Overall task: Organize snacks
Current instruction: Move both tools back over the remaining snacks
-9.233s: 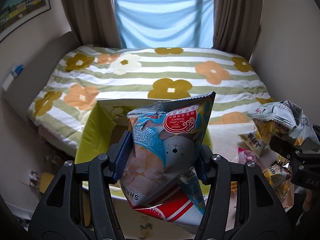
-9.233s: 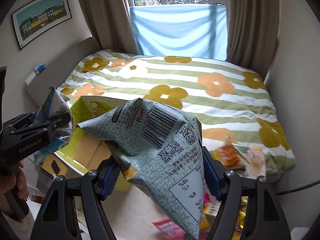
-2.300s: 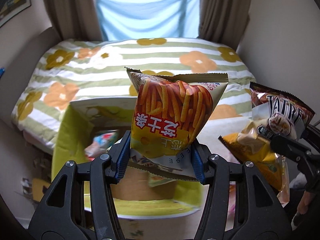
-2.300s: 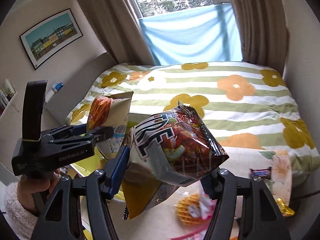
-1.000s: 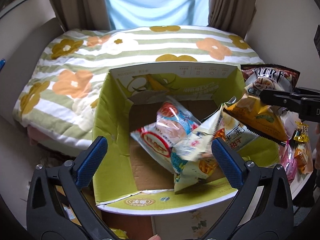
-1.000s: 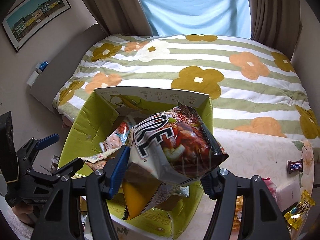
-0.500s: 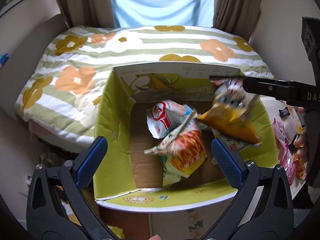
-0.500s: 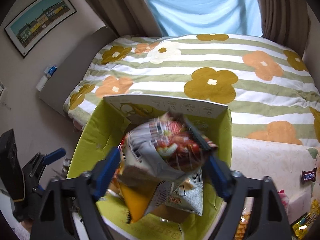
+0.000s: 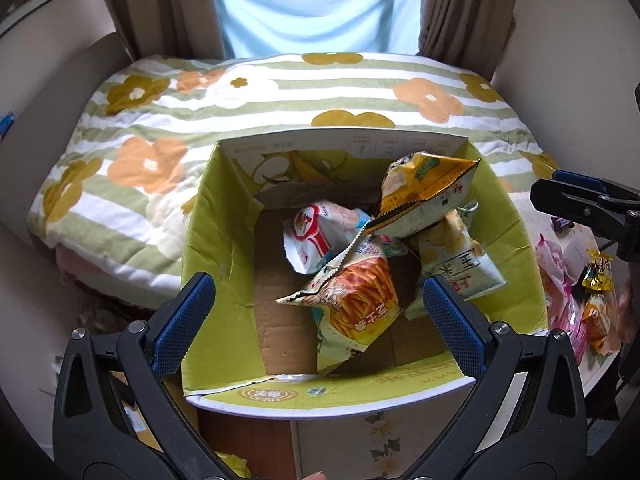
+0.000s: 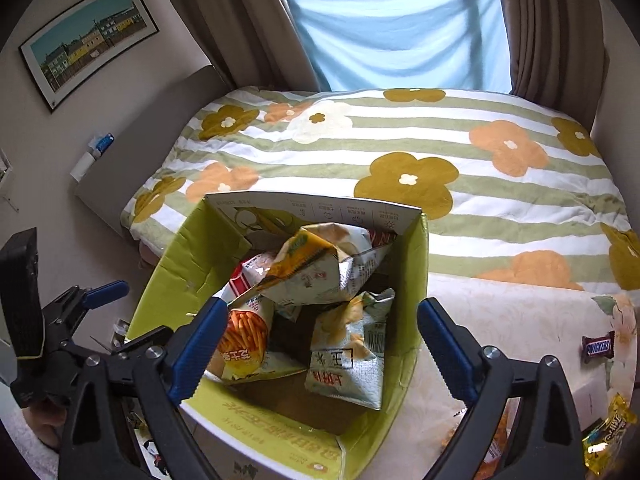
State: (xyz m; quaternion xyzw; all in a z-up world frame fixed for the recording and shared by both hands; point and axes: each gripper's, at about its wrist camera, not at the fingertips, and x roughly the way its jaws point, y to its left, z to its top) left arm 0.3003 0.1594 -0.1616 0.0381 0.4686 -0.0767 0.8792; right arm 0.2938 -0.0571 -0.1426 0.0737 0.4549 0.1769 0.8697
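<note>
An open green cardboard box (image 9: 208,248) (image 10: 168,272) holds several snack bags. A fries bag (image 9: 360,300) (image 10: 244,336) lies near the front. A red-and-white cracker bag (image 9: 312,236) lies behind it, and a pale green chips bag (image 9: 460,256) (image 10: 348,356) on the right. A yellow-and-white bag (image 9: 424,196) (image 10: 316,268) rests on top at the back. My left gripper (image 9: 316,284) hangs open above the box with nothing between its fingers. My right gripper (image 10: 322,308) is also open and empty over the box.
A bed with a striped floral quilt (image 10: 400,152) lies behind the box. To the right, a pale table (image 10: 500,320) carries a Snickers bar (image 10: 598,346), a gold-wrapped sweet (image 10: 608,432) and pink packets (image 9: 560,280). A person's hand holds the left gripper's handle (image 10: 24,312).
My right gripper has opened and let go of its bags, which dropped into the box and now lie on top of the pile. The left gripper stayed open and still.
</note>
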